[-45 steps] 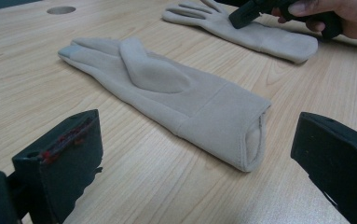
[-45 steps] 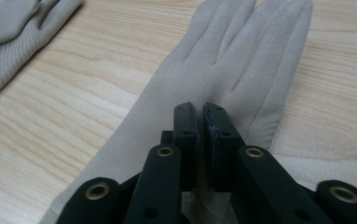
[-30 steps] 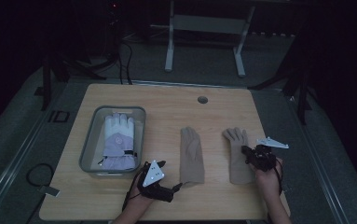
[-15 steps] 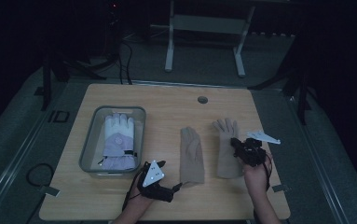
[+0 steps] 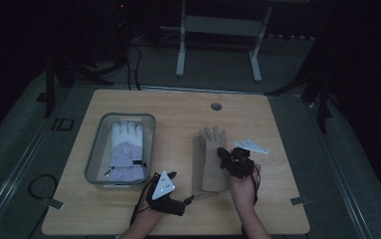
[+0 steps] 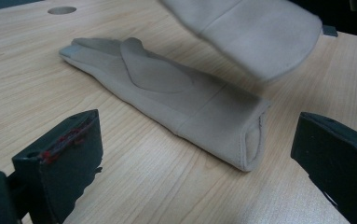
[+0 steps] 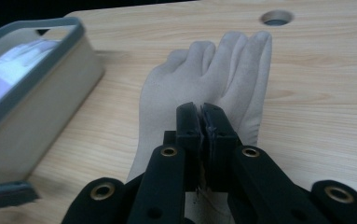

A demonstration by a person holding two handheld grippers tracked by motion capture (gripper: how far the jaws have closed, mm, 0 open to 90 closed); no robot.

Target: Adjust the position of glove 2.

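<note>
While the right gripper (image 5: 225, 154) stays pinched shut on a beige glove (image 7: 199, 79), carried over its mate (image 6: 167, 100) lying flat mid-table, the pairing looks nearly done. Left gripper (image 5: 190, 199) waits wide open beside the cuff. Purple gloves sit in the tray (image 5: 98, 149); setting down remains.

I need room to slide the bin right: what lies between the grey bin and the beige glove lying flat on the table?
In the high view, only bare tabletop lies between the grey bin and the flat beige glove.
</note>
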